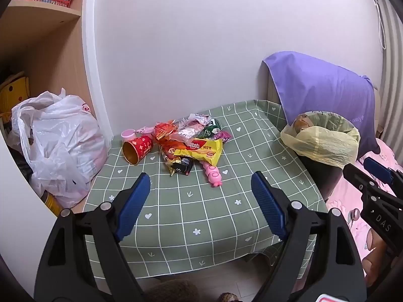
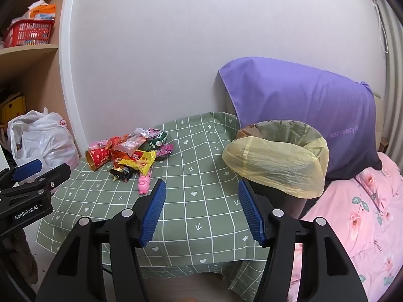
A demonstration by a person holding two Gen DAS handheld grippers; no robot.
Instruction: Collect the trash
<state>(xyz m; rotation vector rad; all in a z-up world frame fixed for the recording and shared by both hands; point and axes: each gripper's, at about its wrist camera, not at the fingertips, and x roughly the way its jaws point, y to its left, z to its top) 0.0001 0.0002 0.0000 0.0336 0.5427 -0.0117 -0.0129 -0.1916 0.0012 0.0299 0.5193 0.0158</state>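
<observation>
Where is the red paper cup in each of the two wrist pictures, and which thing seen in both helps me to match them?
Left wrist view: the red cup lies on its side left of centre, at the left end of the wrapper pile.
Right wrist view: the red cup lies far left of centre, again at the pile's left end.
Shared landmark: the bin with the yellow bag, at the table's right side.

Both cams ride the grippers, tilted down at the green checked table (image 1: 201, 214) from its near edge. Left view sits further left, catching the shelves (image 1: 42, 12); right view crowds the lined bin (image 2: 274, 161). Both share the wrapper pile (image 1: 186, 143).
</observation>
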